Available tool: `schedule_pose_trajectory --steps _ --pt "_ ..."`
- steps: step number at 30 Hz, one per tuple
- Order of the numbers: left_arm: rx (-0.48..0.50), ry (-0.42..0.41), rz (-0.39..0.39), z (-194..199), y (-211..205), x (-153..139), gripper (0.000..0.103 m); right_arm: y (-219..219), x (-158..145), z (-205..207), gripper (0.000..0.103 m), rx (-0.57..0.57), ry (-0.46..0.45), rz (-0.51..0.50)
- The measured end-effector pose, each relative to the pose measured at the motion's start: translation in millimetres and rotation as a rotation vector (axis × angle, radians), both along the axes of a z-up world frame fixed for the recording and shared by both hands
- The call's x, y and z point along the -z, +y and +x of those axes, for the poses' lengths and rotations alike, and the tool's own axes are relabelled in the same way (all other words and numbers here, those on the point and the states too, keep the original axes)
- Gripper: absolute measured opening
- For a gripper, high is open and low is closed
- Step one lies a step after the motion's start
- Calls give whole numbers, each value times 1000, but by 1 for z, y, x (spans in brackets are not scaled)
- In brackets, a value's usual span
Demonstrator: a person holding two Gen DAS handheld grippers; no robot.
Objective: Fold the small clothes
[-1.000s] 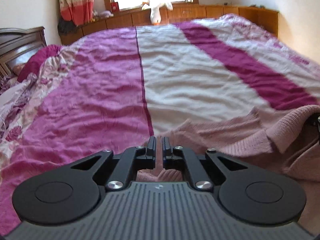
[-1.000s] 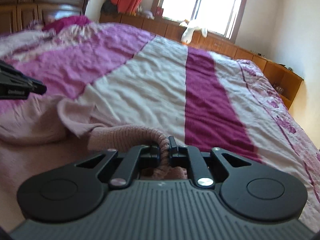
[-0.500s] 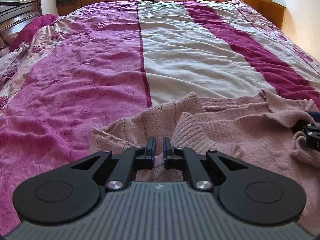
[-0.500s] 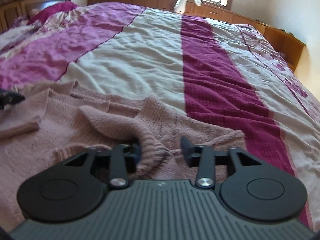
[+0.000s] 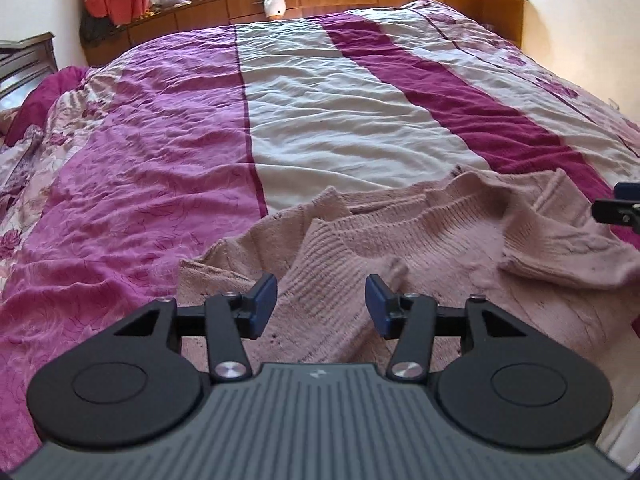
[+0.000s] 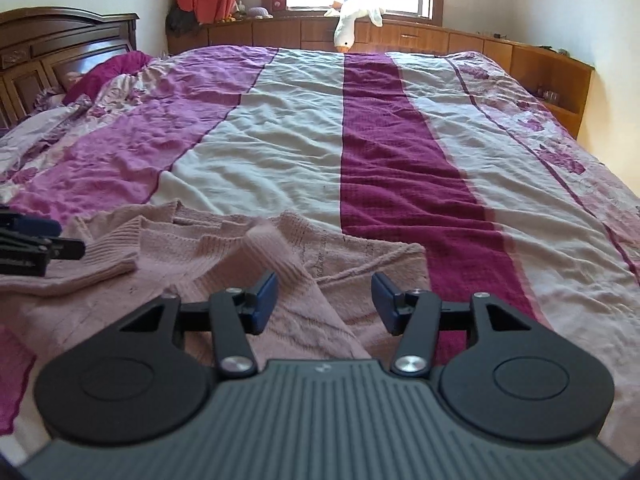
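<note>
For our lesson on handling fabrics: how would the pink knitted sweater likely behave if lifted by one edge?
The pink sweater is probably floppy: it lies rumpled, its sleeves folded over. Its ribbed knit looks thick, so likely grippy, not slippery.

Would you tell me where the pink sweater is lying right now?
The pink sweater lies on the near edge of the striped bedspread, just ahead of both open grippers.

The left tongs (image 5: 322, 306) hang with their blue-padded jaws spread wide, nothing between them, just above a pink knit sweater (image 5: 420, 248). The sweater lies rumpled on a striped purple, white and magenta bedspread (image 5: 320, 112). Just right of the sweater, the right tongs' (image 5: 618, 206) tips show.
</note>
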State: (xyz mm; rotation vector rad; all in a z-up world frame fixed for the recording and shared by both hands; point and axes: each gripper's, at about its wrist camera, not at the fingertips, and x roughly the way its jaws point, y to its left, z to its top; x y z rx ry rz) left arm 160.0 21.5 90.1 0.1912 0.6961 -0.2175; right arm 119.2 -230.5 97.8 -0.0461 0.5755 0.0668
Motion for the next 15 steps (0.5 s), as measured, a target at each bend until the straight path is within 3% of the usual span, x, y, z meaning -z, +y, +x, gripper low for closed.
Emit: schedule_pose_trajectory --steps 7,15 --pt "47 28 22 -12 -4 10 57 3 -1 -21 56 -92 6 -22" --pt "76 79 61 -3 -8 37 57 29 18 -15 56 -251 39 -72"
